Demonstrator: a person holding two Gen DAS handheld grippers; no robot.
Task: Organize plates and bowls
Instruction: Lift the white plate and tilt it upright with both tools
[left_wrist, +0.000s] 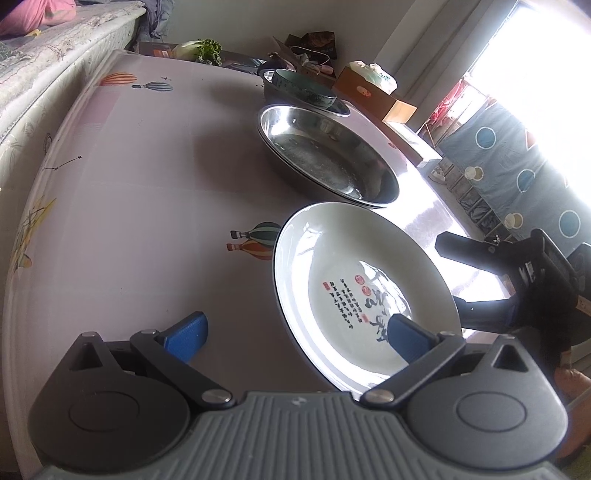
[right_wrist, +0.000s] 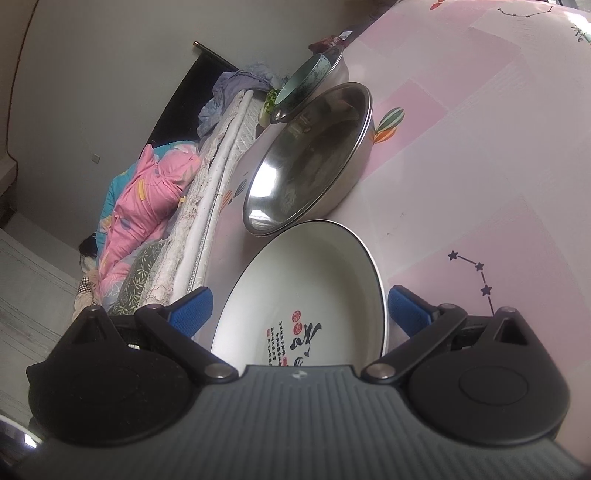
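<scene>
Lay on the pink tablecloth: white plate, empty but for printed calligraphy. Just beyond the plate, steel basin, seemingly two nested, holding nothing. Beyond the basin, teal bowl inside another steel pan. Spread wide over the plate's near side, left gripper. Spread astride the plate's rim, touching nothing, right gripper.

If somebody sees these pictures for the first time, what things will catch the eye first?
The white plate with black calligraphy lies nearest on the pink tablecloth, with both open tongs, left and right, close around it. Behind it sits a shiny steel basin, then a teal bowl inside another steel basin.
</scene>
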